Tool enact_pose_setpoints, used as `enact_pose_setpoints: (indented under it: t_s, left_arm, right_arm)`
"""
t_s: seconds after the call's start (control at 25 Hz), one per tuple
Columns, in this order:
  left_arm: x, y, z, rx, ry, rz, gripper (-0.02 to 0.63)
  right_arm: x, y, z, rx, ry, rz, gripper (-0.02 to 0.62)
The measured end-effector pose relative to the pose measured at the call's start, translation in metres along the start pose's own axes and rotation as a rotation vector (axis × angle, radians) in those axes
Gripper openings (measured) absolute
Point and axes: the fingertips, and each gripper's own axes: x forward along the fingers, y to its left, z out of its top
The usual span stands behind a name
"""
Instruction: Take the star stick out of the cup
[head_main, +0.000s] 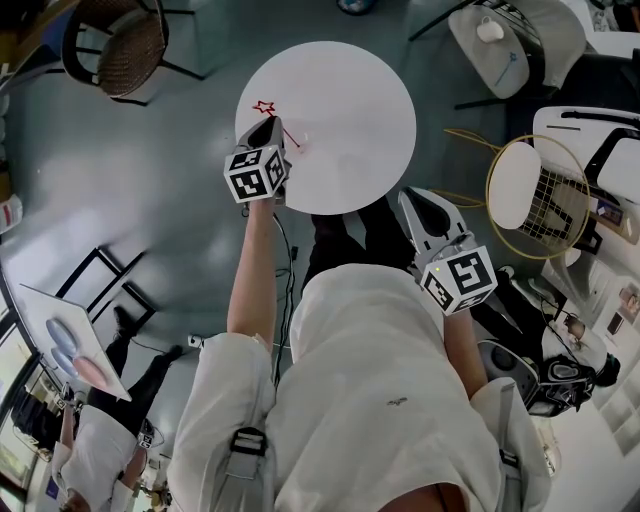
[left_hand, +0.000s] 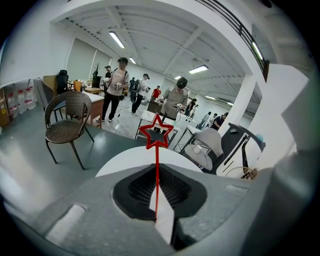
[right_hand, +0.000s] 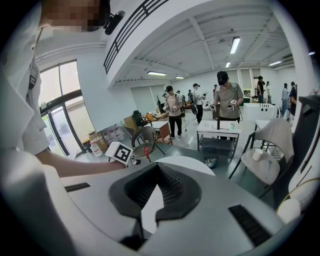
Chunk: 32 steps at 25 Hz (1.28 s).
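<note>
While the left gripper is clenched on the red star stick at the round white table's ten o'clock edge, no cup shows clearly, so the lift-out looks gripped but unfinished, with the right gripper clenched empty at five o'clock.

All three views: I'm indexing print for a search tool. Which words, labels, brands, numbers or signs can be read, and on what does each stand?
No text can be read in any view.
Left cube: black-and-white square marker, no letters.
Right cube: the same kind of marker, no letters.
Shirt mark: too small to read.
Jugs: labels too blurred to read.
</note>
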Motion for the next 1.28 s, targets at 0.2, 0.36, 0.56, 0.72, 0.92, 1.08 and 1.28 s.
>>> enact_pose_setpoints:
  t_s: [0.2, 0.36, 0.56, 0.72, 0.92, 1.08, 1.28]
  left_arm:
    - [-0.006, 0.000, 0.005, 0.000, -0.016, -0.005, 0.025]
    - [-0.012, -0.004, 0.012, 0.003, -0.037, -0.016, 0.025]
    - [-0.030, -0.012, 0.030, -0.008, -0.092, -0.033, 0.025]
    - [-0.046, -0.017, 0.043, -0.008, -0.131, -0.039, 0.024]
    - [-0.068, -0.022, 0.062, -0.023, -0.190, -0.051, 0.023]
    - [-0.087, -0.030, 0.080, -0.043, -0.243, -0.079, 0.025]
    - [-0.109, -0.045, 0.096, -0.052, -0.305, -0.124, 0.023]
  right_arm:
    - [0.000, 0.004, 0.001, -0.004, -0.005, 0.001, 0.008]
    - [-0.001, 0.005, 0.001, -0.008, -0.013, 0.004, 0.006]
    - [-0.005, 0.009, 0.003, -0.013, -0.026, 0.010, 0.006]
    - [-0.005, 0.013, 0.006, -0.025, -0.037, 0.022, 0.006]
    - [-0.005, 0.019, 0.012, -0.037, -0.056, 0.035, 0.006]
    - [-0.007, 0.022, 0.016, -0.042, -0.066, 0.041, 0.006]
    - [-0.011, 0.023, 0.019, -0.049, -0.088, 0.043, 0.006]
